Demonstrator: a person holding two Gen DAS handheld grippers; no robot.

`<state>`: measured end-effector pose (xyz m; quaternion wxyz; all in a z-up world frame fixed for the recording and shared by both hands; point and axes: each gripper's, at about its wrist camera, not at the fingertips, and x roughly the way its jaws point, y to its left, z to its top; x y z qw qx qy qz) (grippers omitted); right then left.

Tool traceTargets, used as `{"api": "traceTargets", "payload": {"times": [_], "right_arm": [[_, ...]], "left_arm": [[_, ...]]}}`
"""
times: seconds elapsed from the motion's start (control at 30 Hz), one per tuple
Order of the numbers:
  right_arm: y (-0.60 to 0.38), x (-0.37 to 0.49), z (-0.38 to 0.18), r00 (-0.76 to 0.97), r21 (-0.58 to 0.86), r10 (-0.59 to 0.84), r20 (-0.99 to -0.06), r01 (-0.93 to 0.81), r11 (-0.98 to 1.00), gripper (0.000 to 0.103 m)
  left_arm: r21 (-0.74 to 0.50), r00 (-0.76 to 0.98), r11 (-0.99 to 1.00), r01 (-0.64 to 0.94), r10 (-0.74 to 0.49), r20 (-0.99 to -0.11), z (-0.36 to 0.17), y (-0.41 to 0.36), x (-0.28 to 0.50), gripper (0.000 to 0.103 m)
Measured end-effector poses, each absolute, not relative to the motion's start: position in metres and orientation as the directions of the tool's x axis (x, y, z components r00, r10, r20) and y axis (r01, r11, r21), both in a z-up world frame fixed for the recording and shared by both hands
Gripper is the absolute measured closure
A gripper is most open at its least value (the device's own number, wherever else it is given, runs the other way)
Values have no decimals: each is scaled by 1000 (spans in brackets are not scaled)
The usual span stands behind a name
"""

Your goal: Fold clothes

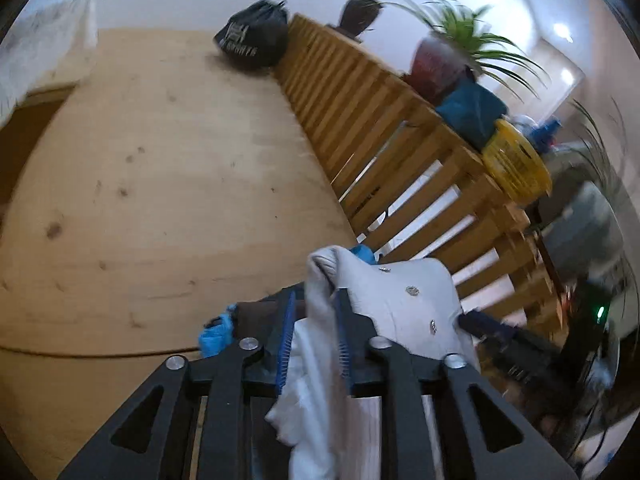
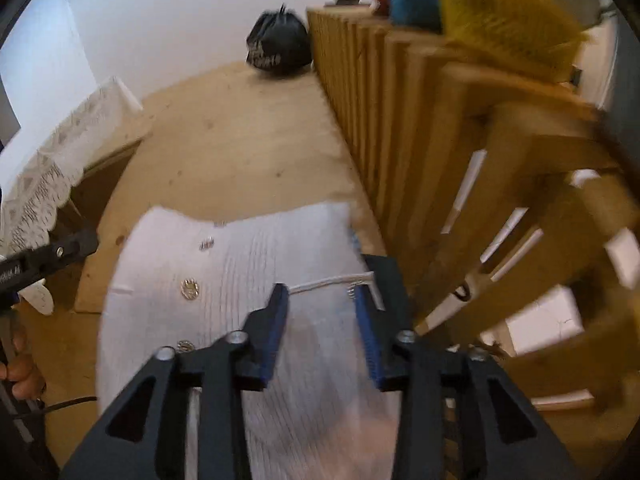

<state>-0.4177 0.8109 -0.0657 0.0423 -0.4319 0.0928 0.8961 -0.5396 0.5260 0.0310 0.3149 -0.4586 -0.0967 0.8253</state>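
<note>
The white garment (image 2: 240, 280) is light and limp (snaps aside); the left gripper (image 1: 316, 304) holds its bunched edge, while the right gripper (image 2: 320, 296) stands released.

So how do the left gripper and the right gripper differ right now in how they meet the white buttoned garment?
The left gripper has a bunched fold of the white buttoned garment between narrow-set jaws, whereas the right gripper has wide jaws with the cloth lying flat beneath, unpinched. Cloth drapes over the left gripper's fingers; the right gripper's fingers sit bare above it. Both have black fingers with blue ribbed pads and angle down over the light wooden table.
</note>
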Motion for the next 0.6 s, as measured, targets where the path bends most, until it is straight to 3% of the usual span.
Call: {"api": "traceTargets", "payload": {"times": [0.07,0.33,0.53,0.6], "right_arm": [[812,-383,-53,-654,169,-36,-755,-141,-975,45],[777,-276,-101,-556,-105,92,-826,-9,-994,45],[798,-293,-124,-516,14,49,-855,-118,-993,45],[809,-299,-128,-510,129,-31,-860,-159,-979,45]], "left_arm": [[-442,-366,-760,-476,628,-687,43,508,-511,62],[-232,-310,-659,-715,597,-740,25,499,-377,60],[-24,-372,-633,-774,484,-792,-4,537,-358,63],[17,-373,-608,-794,465,-803,-10,550,-356,74]]}}
